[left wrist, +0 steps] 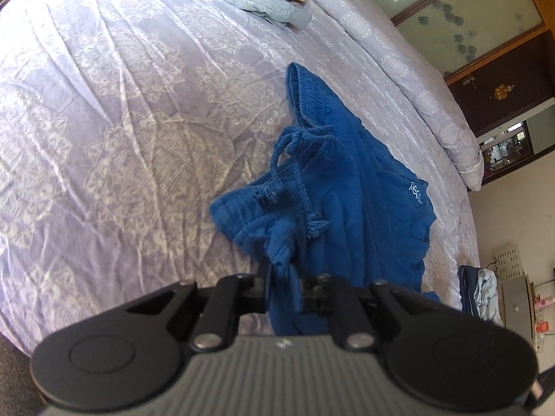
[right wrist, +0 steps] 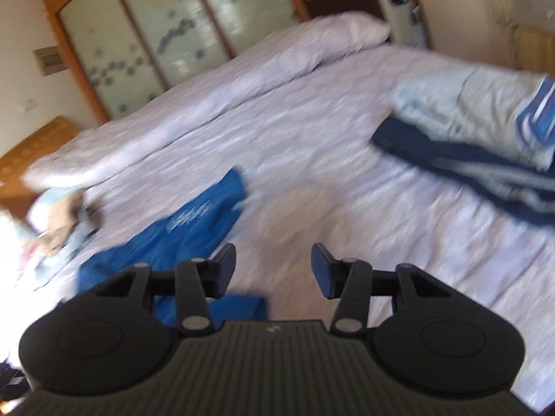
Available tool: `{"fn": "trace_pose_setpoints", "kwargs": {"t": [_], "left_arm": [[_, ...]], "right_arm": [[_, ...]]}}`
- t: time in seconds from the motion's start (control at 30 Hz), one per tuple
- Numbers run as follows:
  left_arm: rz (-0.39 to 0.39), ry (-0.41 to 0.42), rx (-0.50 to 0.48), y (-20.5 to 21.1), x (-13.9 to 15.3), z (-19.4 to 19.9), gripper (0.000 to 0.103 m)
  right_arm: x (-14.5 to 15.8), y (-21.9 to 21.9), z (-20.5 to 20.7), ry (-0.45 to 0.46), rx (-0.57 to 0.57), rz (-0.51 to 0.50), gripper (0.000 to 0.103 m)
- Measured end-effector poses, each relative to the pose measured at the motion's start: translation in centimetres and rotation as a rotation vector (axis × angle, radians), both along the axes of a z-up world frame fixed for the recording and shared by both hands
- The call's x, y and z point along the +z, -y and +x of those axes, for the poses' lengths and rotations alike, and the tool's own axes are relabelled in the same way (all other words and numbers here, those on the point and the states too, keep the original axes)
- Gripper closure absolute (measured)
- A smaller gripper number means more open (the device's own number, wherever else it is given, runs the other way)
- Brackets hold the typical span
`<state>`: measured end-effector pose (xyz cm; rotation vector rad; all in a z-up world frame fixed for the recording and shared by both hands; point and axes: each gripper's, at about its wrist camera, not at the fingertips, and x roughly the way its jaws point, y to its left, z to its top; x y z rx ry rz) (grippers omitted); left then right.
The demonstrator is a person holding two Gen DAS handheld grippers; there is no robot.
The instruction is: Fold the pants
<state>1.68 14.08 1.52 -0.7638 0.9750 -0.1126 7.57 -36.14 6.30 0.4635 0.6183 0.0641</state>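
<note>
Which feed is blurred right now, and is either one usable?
Right wrist view: motion-smeared, the pants and bed streaked, though the open right tool reads clearly. Left wrist view: sharp, fisheye-bent at the edges, left tool shut on pants.

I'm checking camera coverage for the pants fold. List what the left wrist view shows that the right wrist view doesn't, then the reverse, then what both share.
Left wrist only: the left gripper shut on a bunch of the blue pants, plus their waistband and knotted drawstring.

Right wrist only: the right gripper, open with nothing between its pads, and a stack of folded grey and navy clothes on the bed.

Both: the blue pants with their white logo, the lilac bedsheet, and the wardrobe's frosted sliding doors.
</note>
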Motion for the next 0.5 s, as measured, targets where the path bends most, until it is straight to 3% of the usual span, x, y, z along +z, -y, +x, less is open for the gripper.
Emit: {"fn": "trace_pose_setpoints", "kwargs": {"t": [0.13, 0.23, 0.33, 0.43, 0.5], "left_arm": [[-0.017, -0.015, 0.005, -0.2, -0.2, 0.5, 0.092], [-0.016, -0.007, 0.004, -0.1, 0.0, 0.7, 0.092], [-0.011, -0.006, 0.009, -0.1, 0.2, 0.6, 0.093], [-0.026, 0.001, 0.027, -0.4, 0.7, -0.1, 0.093], [-0.043, 0.015, 0.036, -0.8, 1.3, -0.8, 0.093]], "right_arm": [[-2.5, -1.5, -4.4, -0.054, 0.247, 0.133, 0.051], [-4.8, -3.9, -5.4, -0.173, 0.385, 0.273, 0.051], [-6.6, -7.5, -4.4, -0.234, 0.401, 0.251, 0.049], [-6.3, -9.6, -2.4, -0.239, 0.407, 0.182, 0.099], [-3.8, -9.5, -1.7, -0.190, 0.393, 0.174, 0.099]]}}
